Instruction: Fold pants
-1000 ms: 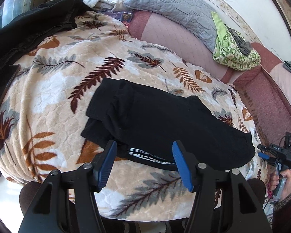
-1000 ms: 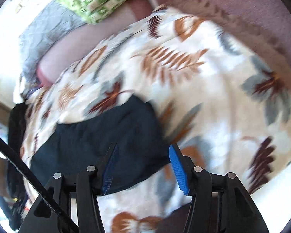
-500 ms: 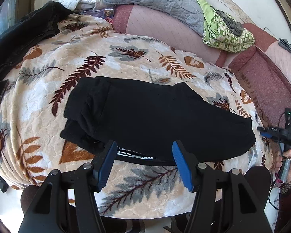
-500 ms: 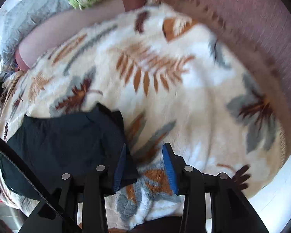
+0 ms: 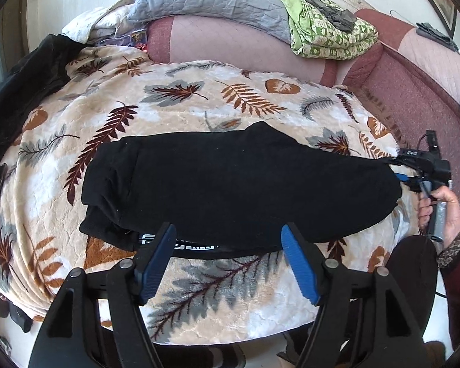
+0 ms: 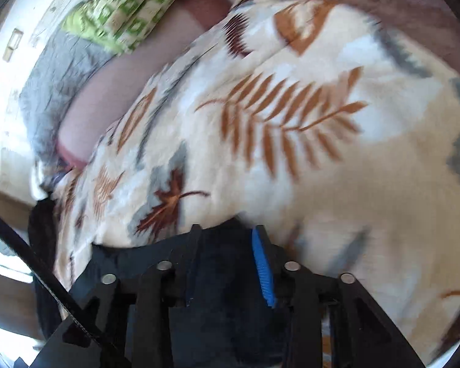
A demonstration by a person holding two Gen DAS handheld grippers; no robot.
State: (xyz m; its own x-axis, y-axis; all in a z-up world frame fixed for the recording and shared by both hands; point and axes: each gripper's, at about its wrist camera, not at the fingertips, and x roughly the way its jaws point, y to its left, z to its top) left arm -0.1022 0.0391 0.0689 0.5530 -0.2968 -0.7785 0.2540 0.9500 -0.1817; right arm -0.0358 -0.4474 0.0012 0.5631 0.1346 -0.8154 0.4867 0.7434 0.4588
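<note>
Your left gripper (image 5: 228, 256) hangs wide open; your right gripper (image 6: 227, 263) has closed on the pants (image 5: 230, 184).

The black pants lie folded lengthwise across the leaf-print blanket (image 5: 199, 104) (white lettering shows at the near edge), left jaws just above that edge, right jaws pinching the far-right end.

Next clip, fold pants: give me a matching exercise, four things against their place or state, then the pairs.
Things:
1. black pants
2. left gripper
3. right gripper
4. green patterned blanket

Places or states:
A. folded on the sofa back
B. open, holding nothing
C. lying flat on the leaf-print blanket
D. closed on the pants' end

Pairs: 1-C, 2-B, 3-D, 4-A
</note>
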